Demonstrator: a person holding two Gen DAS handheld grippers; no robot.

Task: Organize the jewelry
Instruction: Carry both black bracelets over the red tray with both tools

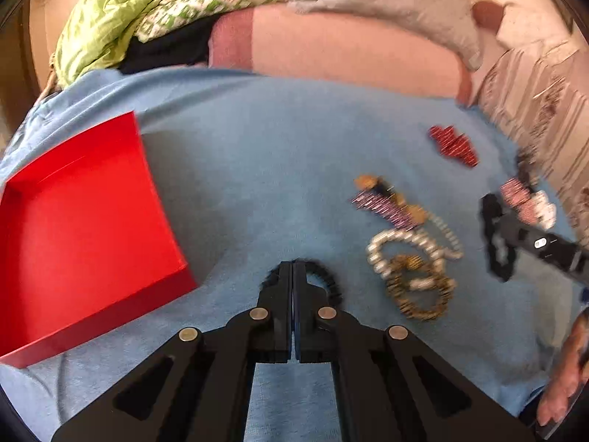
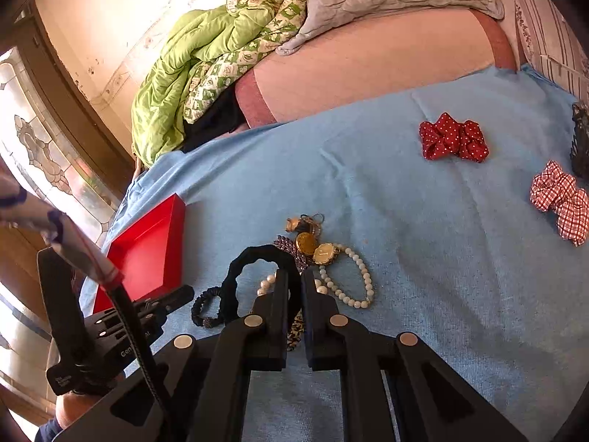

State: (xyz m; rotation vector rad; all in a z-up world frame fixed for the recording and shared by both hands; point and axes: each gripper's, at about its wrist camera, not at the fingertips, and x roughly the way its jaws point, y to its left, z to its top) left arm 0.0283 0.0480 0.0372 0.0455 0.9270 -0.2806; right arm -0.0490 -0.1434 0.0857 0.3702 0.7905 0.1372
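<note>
Black hair tie [image 1: 327, 276] pinched in closed left tool [image 1: 293, 269].

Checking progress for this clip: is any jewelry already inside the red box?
No. In the left wrist view the red box shows only its bare red floor, while the pearl bracelet lies on the blue cloth.

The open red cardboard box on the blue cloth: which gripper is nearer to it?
Left. The left gripper, shut on a black beaded bracelet, sits just right of the open red cardboard box. The right gripper is farther right, over the jewelry pile.
</note>
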